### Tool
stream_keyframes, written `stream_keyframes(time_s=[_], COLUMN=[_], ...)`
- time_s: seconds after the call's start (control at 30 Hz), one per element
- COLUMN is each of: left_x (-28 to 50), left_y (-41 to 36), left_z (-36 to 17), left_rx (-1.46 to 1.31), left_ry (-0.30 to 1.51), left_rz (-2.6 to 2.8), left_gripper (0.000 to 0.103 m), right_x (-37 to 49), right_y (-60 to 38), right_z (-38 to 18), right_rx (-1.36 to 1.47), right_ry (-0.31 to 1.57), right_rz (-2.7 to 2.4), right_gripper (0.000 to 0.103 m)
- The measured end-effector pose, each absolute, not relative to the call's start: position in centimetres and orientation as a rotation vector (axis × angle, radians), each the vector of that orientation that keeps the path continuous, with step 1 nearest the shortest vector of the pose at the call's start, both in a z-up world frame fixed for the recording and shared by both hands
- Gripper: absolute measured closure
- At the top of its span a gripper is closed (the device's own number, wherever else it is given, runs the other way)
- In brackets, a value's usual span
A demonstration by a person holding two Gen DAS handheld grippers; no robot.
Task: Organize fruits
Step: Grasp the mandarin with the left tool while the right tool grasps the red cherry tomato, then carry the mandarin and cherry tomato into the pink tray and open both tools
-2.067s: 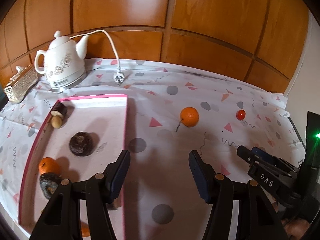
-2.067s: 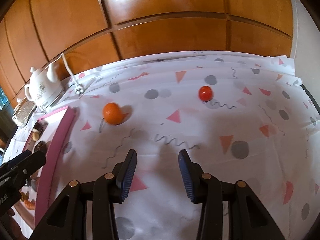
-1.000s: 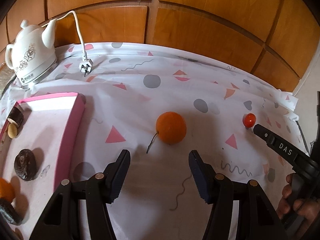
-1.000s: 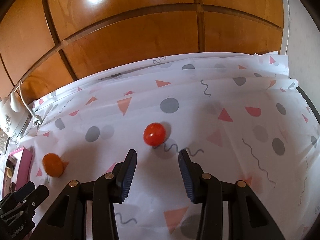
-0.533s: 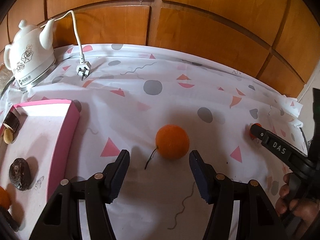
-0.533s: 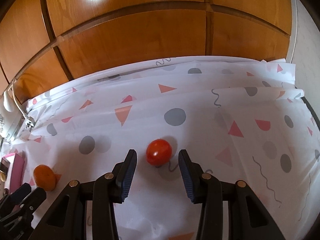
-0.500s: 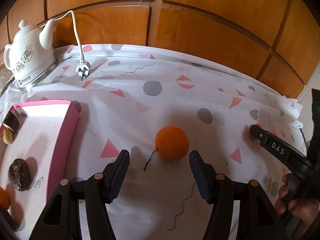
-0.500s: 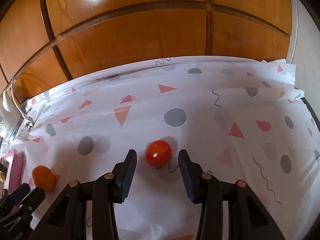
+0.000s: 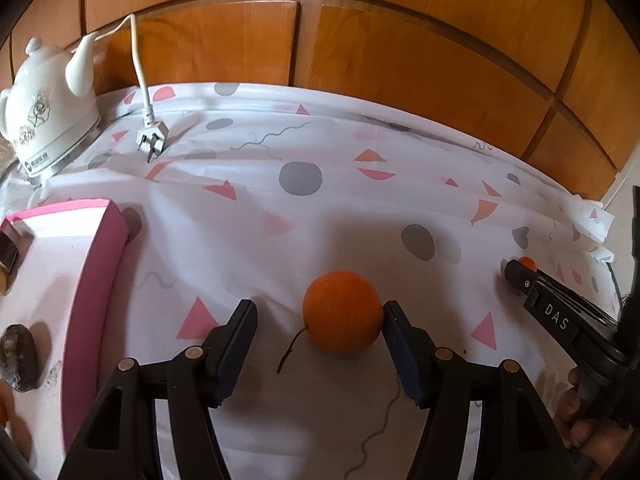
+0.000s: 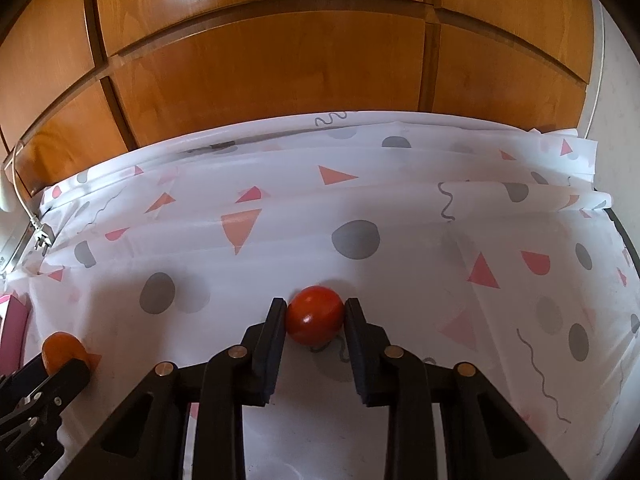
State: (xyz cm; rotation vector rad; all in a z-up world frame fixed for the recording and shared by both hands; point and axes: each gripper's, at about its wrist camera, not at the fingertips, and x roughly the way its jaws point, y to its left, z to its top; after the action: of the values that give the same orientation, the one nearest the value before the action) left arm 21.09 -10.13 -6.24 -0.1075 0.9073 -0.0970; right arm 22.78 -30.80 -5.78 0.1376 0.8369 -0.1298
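An orange (image 9: 342, 312) with a thin stem lies on the patterned cloth. It sits between the fingers of my left gripper (image 9: 320, 312), close against the right finger; the jaws stand wide and the gripper is open. In the right wrist view, a small red tomato (image 10: 315, 314) rests on the cloth. My right gripper (image 10: 315, 307) is closing its jaws, and both pads touch the tomato's sides. The left wrist view shows that gripper's tip (image 9: 516, 270) at the tomato (image 9: 526, 262). The right wrist view catches the orange (image 10: 60, 348) at far left.
A pink-rimmed tray (image 9: 96, 264) at the left holds a dark fruit (image 9: 16, 352). A white kettle (image 9: 44, 116) and its loose plug (image 9: 152, 140) sit at the back left. A wooden panelled wall (image 9: 400, 60) runs behind the table. A hand (image 9: 592, 432) holds the right gripper.
My left gripper moved forward, so the orange now lies between its fingers. My right gripper's fingers closed in onto the tomato, which had a gap on each side before.
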Motion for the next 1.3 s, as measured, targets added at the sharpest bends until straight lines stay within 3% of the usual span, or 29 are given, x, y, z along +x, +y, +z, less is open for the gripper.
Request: stream_keyframes(time_s=[0.2, 0.33, 0.37, 0.93, 1.3], left_x=[21.8, 22.0, 21.9, 14.5, 11.1], left_y=[-10.6, -10.7, -10.6, -9.0, -8.2], left_z=[-6.6, -6.5, -6.5, -4.5, -6.5], left_rx=[-0.091, -0.094, -0.095, -0.084, -0.079], left_ry=[0.887, 0.881, 0.881, 0.852, 0.852], left_rz=[-0.078, -0.083, -0.088, -0.113, -0.127], left_gripper=[0.039, 0.067, 0.068, 0.069, 0.068], right_x=[22.7, 22.7, 22.7, 16.6, 10.7], right_y=[-30.9, -31.0, -31.1, -27.1, -25.0], right_z=[-5.9, -5.9, -6.0, -3.6, -4.8], right_rx=[0.143, 0.145, 0.145, 0.097, 0.164], right_ry=[0.835, 0.832, 0.832, 0.826, 0.822], right_rz=[-0.126, -0.127, -0.126, 0.007, 0.060], right_gripper=[0.074, 0.074, 0.074, 0.074, 0.074])
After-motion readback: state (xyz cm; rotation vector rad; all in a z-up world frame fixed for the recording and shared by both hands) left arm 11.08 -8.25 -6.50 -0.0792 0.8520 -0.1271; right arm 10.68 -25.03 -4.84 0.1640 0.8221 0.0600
